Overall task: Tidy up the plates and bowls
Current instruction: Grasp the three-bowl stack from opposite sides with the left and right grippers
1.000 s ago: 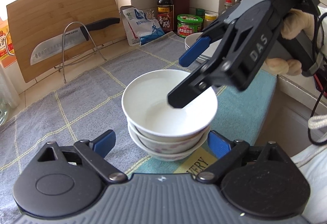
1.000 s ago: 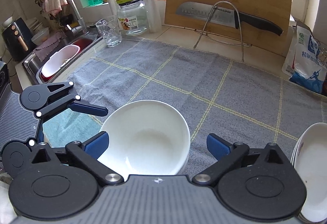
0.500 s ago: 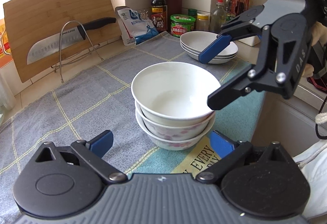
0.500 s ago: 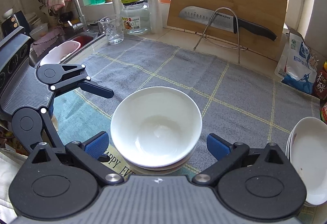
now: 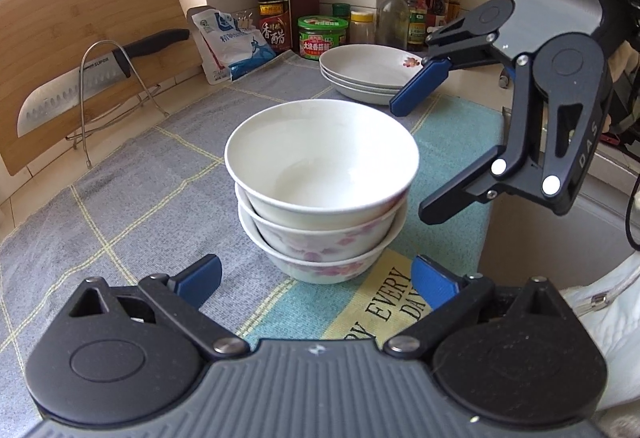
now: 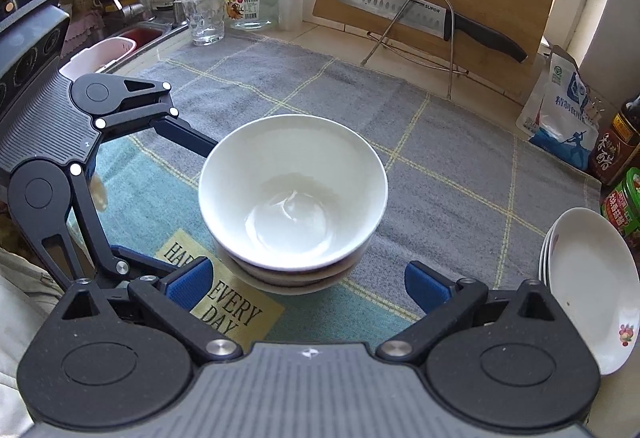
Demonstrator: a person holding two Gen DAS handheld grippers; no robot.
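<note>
A stack of three bowls stands on the towel-covered counter; the top one is plain white, the lower two have pink flowers. It also shows in the right wrist view. A stack of white plates sits behind it, and at the right edge of the right wrist view. My left gripper is open and empty, just in front of the bowls. My right gripper is open and empty, just short of the bowls; in the left wrist view it hangs to their right.
A cutting board with a knife on a wire rack leans at the back. Sauce bottles, jars and a salt bag line the wall. A glass, a jar and a sink lie on the far left side. The counter edge runs right of the bowls.
My right gripper has let go of the white bowl, now on top of the stack, and drawn back and up from it. The left gripper has pulled back slightly.
</note>
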